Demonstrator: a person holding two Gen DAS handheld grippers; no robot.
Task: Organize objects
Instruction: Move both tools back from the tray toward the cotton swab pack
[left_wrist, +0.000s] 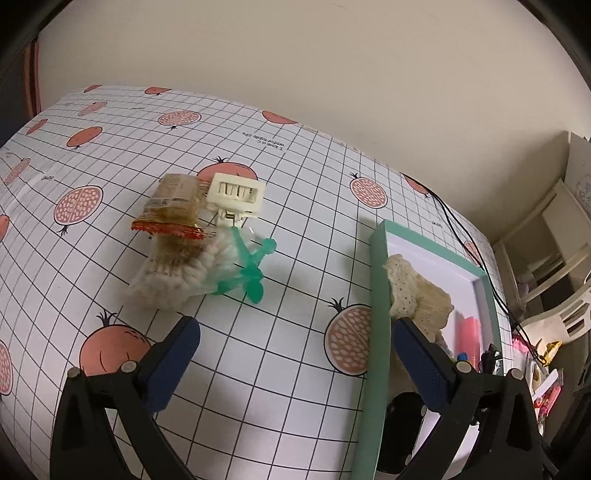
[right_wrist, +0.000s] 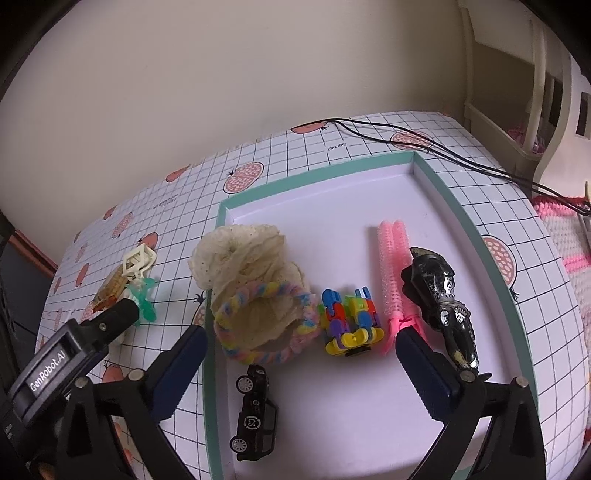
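On the pomegranate-print tablecloth (left_wrist: 295, 155) lies a small pile: a brown snack packet (left_wrist: 171, 206), a cream hair claw (left_wrist: 236, 194), a bag of cotton swabs (left_wrist: 170, 277) and green plastic picks (left_wrist: 253, 271). My left gripper (left_wrist: 299, 365) hangs open in front of this pile, holding nothing. A teal-rimmed box (right_wrist: 458, 221) holds a cream lace cloth (right_wrist: 236, 251), a pastel braided ring (right_wrist: 266, 325), a colourful block toy (right_wrist: 351, 321), a pink roller comb (right_wrist: 391, 269), a black figurine (right_wrist: 443, 306) and a black toy car (right_wrist: 255, 410). My right gripper (right_wrist: 303, 373) is open above the box, empty.
A black cable (right_wrist: 443, 147) runs across the table behind the box. Pink knitted fabric (right_wrist: 565, 229) lies off the table's right edge, with cream shelving (right_wrist: 535, 92) beyond. The left tool's labelled housing (right_wrist: 48, 373) sits at the lower left of the right wrist view. A wall backs the table.
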